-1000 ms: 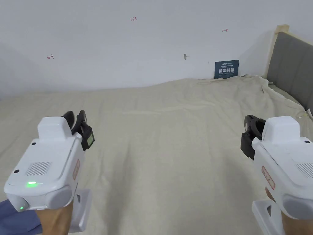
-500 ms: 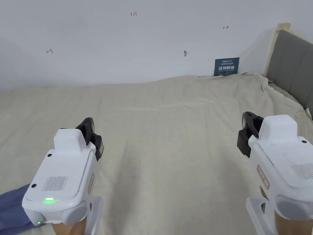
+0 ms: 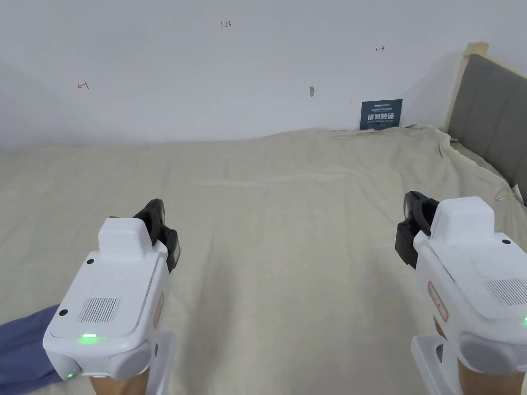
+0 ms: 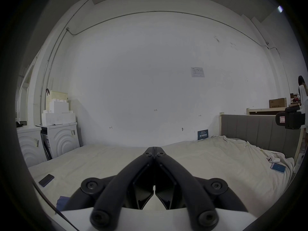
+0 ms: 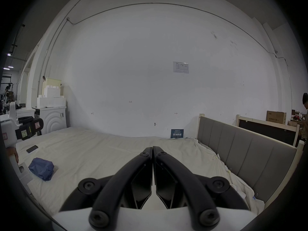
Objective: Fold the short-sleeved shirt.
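I judge the task as not started yet: the short-sleeved shirt (image 5: 41,168), a blue one, lies crumpled in a small heap on the bed sheet (image 3: 288,247), near the left edge of the bed, and nothing of it is spread or folded. In the head view I see only a corner of it at the bottom left, just beside and behind the left gripper (image 3: 163,232). The left gripper has its jaws closed together with nothing between them, as its own view shows clearly, and the right gripper (image 3: 411,226) is the same, jaws pressed tip to tip and empty. Both hang above the bare sheet, well apart from each other. What is left is everything: to take the shirt, bring it to the open middle of the bed, flatten it, and then make the folds. Compared with one second ago, the left gripper has moved inward and a bit forward, toward the middle of the bed, so more of the blue cloth is uncovered at its left; the right gripper has shifted only a little
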Tool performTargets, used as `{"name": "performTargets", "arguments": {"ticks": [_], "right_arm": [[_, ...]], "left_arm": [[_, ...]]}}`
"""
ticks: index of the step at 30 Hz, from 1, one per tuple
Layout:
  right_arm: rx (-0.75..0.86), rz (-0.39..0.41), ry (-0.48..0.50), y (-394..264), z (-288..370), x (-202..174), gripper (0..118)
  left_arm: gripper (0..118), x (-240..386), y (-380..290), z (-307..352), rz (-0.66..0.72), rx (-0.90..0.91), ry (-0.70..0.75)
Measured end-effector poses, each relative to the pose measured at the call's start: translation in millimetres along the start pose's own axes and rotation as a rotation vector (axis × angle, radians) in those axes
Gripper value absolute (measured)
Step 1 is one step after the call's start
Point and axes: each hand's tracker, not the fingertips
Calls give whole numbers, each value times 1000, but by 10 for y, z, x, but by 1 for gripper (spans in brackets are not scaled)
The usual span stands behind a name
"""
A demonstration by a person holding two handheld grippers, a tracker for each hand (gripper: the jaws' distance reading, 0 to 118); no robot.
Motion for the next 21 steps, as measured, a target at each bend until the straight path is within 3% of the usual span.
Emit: {"name": "performTargets", "arguments": {"ticks": [21], "right_arm": [[1,4,8,7,28,-22,0]], "left_arm": [[0,-21,-47,41,5,-10,-6]]}}
